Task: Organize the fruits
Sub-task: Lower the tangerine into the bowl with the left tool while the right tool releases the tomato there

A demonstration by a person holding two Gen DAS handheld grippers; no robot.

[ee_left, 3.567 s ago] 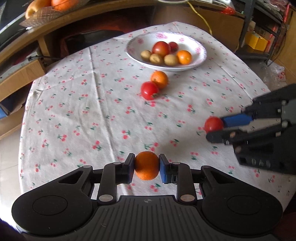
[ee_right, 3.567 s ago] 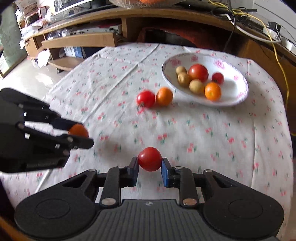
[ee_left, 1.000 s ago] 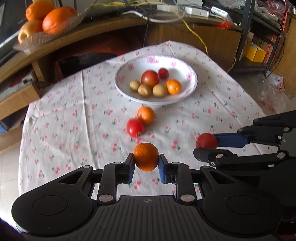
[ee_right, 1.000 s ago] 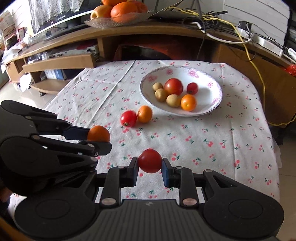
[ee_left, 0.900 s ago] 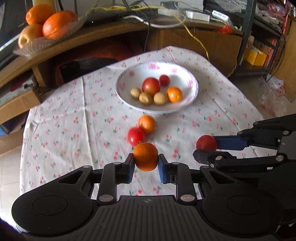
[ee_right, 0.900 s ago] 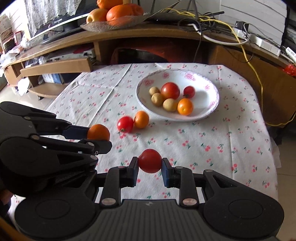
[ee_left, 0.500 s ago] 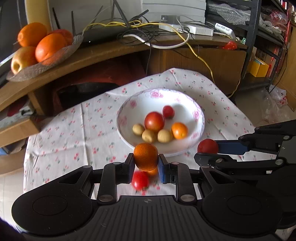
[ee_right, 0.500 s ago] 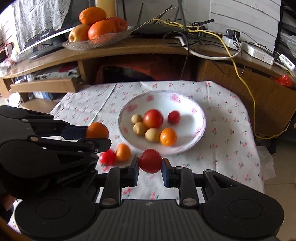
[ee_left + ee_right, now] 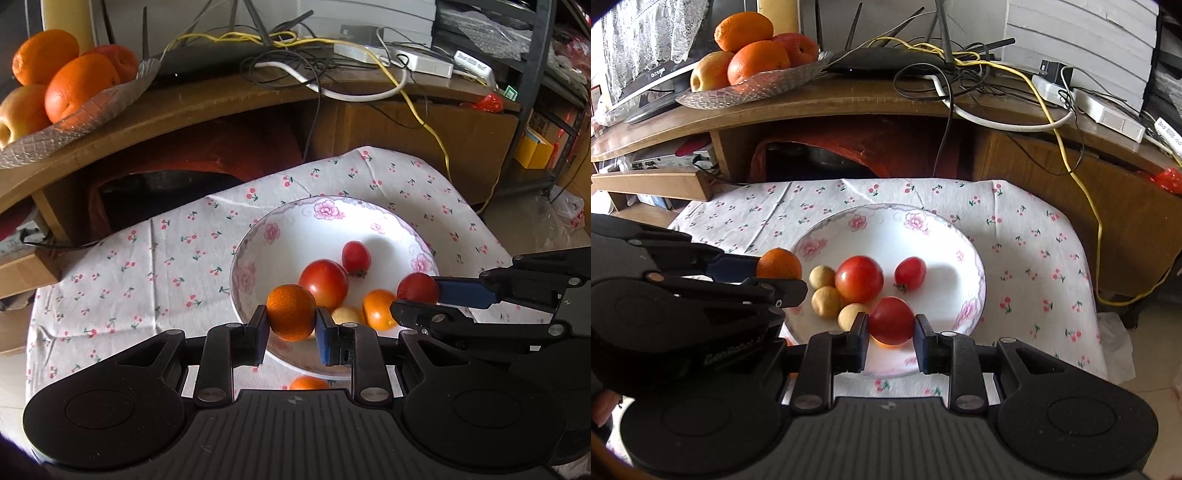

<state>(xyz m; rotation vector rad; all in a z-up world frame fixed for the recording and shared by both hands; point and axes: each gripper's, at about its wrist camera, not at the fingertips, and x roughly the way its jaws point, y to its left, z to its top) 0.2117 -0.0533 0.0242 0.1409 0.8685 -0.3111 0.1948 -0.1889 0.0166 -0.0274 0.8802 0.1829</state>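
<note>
Change: both grippers have come forward from the open cloth and now hang over the bowl, each with its fruit.
Left gripper: clamped on an orange, held above the bowl's near left rim.
Right gripper: clamped on a red tomato, held above the bowl's near right part.
Bowl: white with pink flowers, on the table; it holds a big tomato, a small tomato, three small tan fruits and a small orange.
Loose fruit: one orange lies on the cloth just before the bowl, half hidden by the left gripper's body.
Tablecloth: white with a cherry print.
Shelf behind: a glass dish of oranges and apples, and tangled cables.
</note>
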